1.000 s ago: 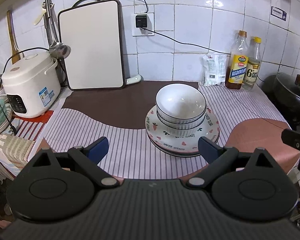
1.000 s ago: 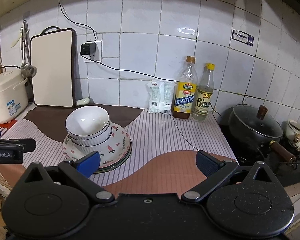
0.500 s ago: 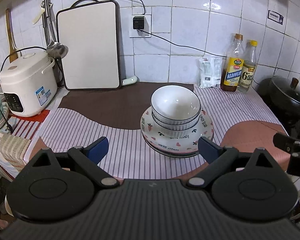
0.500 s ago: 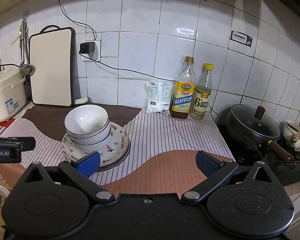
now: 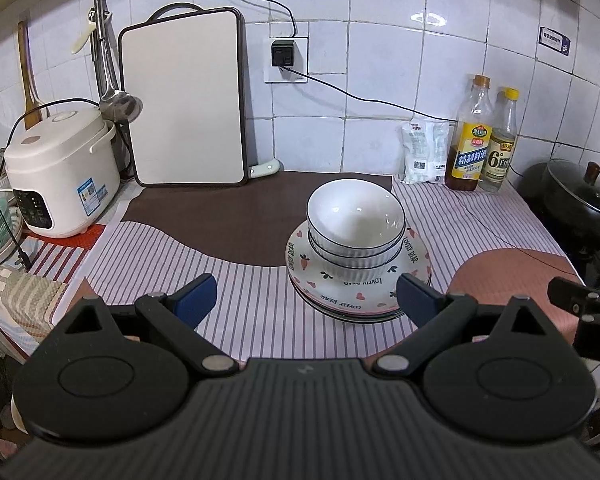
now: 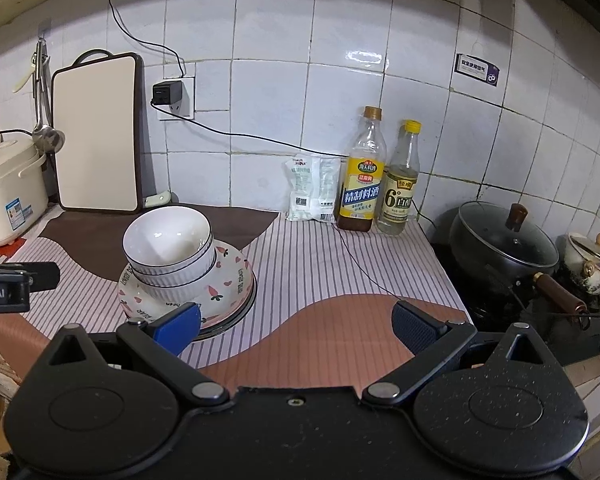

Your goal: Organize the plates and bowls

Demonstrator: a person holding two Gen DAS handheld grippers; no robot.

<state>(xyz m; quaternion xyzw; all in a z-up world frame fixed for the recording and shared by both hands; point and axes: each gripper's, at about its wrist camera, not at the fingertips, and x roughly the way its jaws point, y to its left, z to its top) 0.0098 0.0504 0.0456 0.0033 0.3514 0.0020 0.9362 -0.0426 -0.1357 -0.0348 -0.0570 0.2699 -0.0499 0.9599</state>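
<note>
In the left wrist view the stacked white bowls [image 5: 355, 224] sit on the stack of plates [image 5: 360, 280], right of the frame centre, on the striped mat [image 5: 260, 300]. The left gripper [image 5: 306, 294] is released, its jaws wide apart and holding nothing; its right finger is near the plates' rim. In the right wrist view the right gripper [image 6: 296, 326] is also spread open and empty, with the bowls and plates at centre left. The rice cooker [image 5: 60, 172] stands at the left and the two bottles [image 6: 380, 176] stand by the tiled wall.
</note>
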